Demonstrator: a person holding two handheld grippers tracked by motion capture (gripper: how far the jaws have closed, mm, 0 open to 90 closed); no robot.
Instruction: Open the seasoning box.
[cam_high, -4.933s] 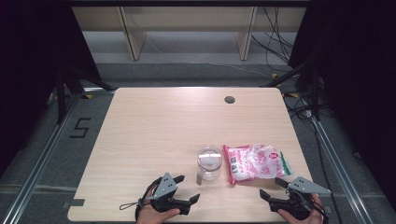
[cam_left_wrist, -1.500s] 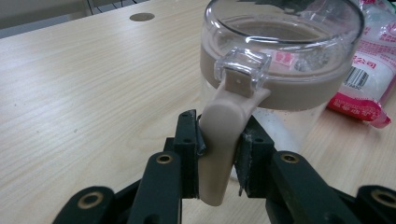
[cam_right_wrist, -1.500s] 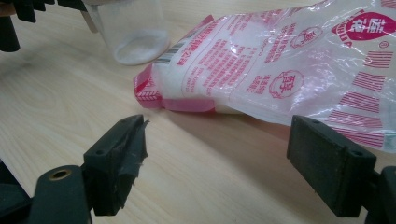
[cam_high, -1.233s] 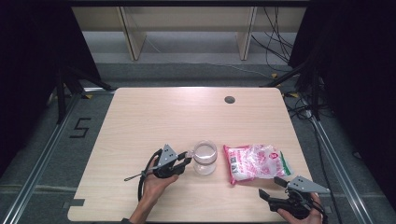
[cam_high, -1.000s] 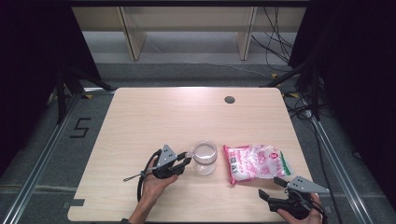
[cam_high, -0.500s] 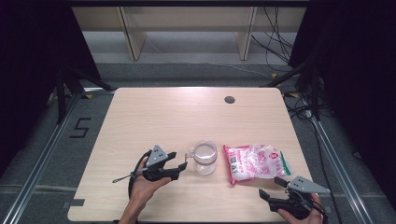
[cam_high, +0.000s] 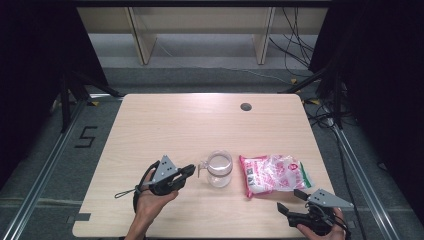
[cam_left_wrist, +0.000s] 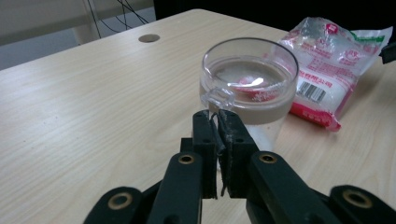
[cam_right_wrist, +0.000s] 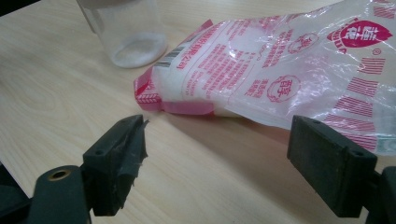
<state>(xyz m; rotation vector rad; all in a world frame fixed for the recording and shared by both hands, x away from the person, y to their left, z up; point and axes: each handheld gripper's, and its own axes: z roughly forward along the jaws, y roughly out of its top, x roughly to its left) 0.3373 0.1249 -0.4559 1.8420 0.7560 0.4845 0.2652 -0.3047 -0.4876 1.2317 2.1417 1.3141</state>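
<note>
Glass cup (cam_left_wrist: 250, 88): mid-desk, just left of the pink bag (cam_high: 272, 173); rigid, slick, breakable
Hold: its small handle (cam_left_wrist: 217, 99)
Left gripper (cam_left_wrist: 217, 122): fingers just closed on that handle
Right gripper (cam_right_wrist: 217, 154): fingers wide apart, empty

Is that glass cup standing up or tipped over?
Upright. The glass cup stands on its base on the table, rim up, beside the pink bag.

Black grippers (cam_high: 187, 171) with brass-coloured screws, grey three-cornered plates, trailing black cables, bare forearms.
</note>
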